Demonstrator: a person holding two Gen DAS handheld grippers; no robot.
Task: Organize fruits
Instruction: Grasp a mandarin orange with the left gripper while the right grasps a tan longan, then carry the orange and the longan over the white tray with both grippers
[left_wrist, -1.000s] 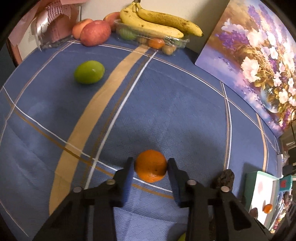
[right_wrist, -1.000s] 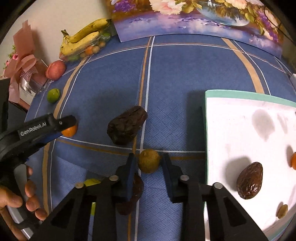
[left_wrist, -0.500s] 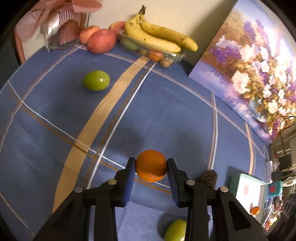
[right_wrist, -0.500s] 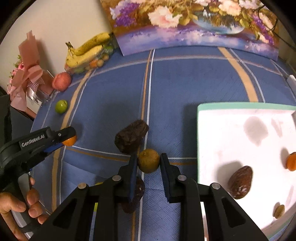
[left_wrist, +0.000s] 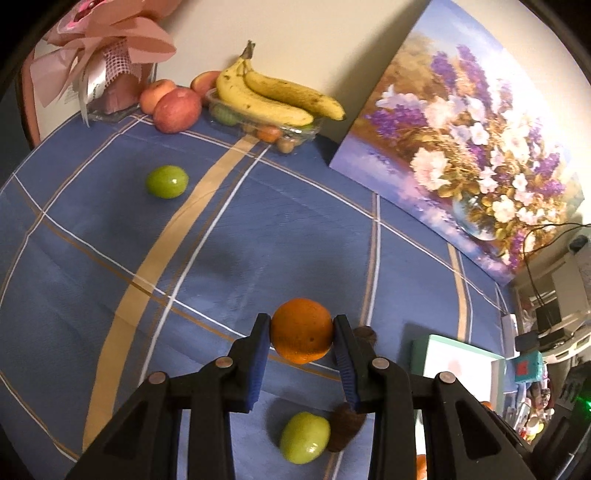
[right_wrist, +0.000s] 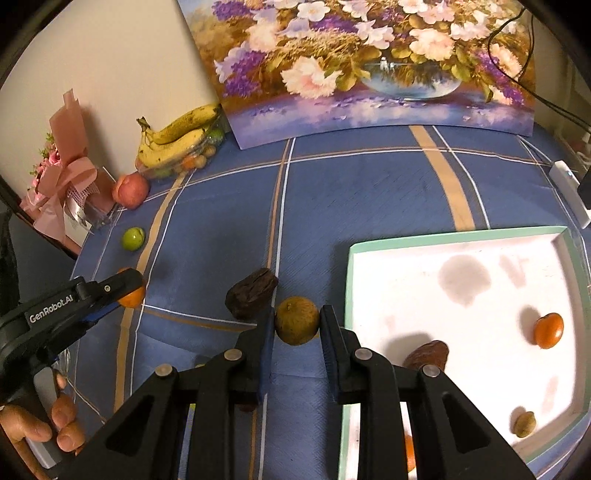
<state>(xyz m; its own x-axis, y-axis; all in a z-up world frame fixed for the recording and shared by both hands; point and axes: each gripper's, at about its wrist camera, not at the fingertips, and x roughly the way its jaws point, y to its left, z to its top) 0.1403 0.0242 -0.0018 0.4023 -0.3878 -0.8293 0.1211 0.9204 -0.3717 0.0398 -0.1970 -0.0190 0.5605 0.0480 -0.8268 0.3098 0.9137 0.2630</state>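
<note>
My left gripper (left_wrist: 301, 332) is shut on an orange (left_wrist: 301, 330) and holds it above the blue cloth; it also shows at the left of the right wrist view (right_wrist: 125, 291). My right gripper (right_wrist: 297, 321) is shut on a small brownish-green round fruit (right_wrist: 297, 320), lifted beside the left rim of the white tray (right_wrist: 349, 295). The tray holds a dark brown fruit (right_wrist: 428, 354), an orange fruit (right_wrist: 548, 329) and a small tan fruit (right_wrist: 523, 424). A dark brown fruit (right_wrist: 251, 297) lies on the cloth. Green fruits lie below the left gripper (left_wrist: 304, 437) and farther off (left_wrist: 166, 181).
Bananas (left_wrist: 273, 98) on a clear fruit box, red apples (left_wrist: 177, 110) and a pink wrapped bouquet (left_wrist: 103, 55) stand at the back by the wall. A flower painting (right_wrist: 369, 62) leans on the wall. A white device (right_wrist: 569, 192) lies at the right edge.
Both grippers have risen with their fruits held. The views now look from higher, and the right gripper has moved closer to the tray's left rim.
</note>
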